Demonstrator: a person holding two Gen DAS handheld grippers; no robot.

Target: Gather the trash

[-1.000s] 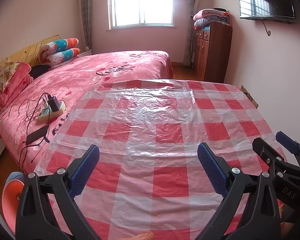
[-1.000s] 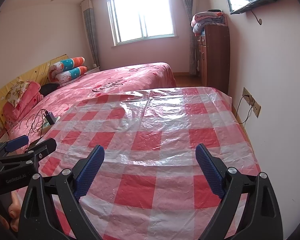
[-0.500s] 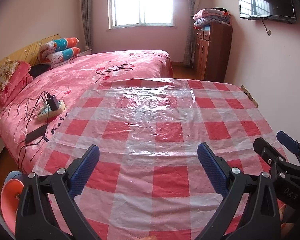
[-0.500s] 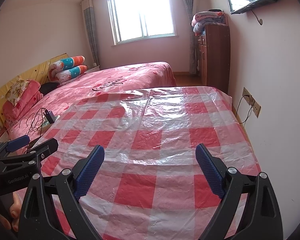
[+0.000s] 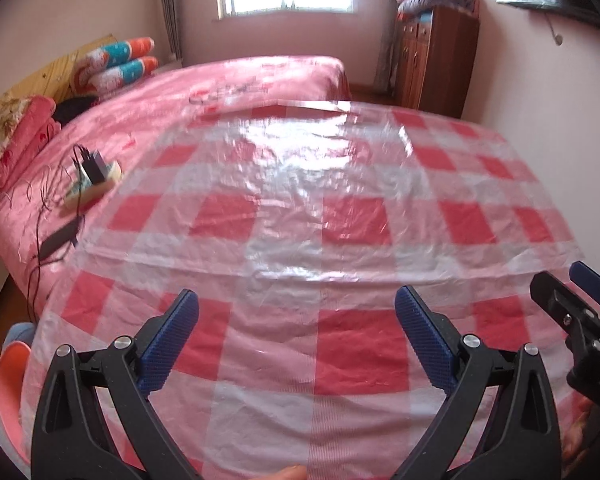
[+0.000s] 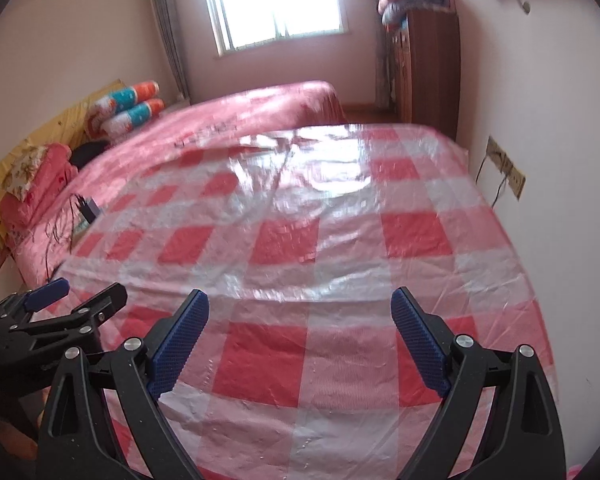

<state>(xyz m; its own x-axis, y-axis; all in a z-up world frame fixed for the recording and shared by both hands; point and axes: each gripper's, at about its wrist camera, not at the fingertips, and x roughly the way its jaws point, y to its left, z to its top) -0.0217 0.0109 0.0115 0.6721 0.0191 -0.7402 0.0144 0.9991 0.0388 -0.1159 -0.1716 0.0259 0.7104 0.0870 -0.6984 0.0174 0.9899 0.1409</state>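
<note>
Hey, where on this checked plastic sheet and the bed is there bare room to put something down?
The checked plastic sheet lies bare from both open grippers, left and right, up to its far edge. The pink bedspread beyond it also looks free toward the window. Crowded: the bed's left side, with the power strip and its cables, and the pillows by the headboard.

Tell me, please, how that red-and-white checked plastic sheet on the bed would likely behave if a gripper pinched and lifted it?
The checked plastic sheet looks thin, wrinkled and see-through, so it would probably be floppy and drape. Its glossy glare suggests a slippery surface. It likely weighs little, so one pinch by the open left gripper may drag much of it along.
</note>
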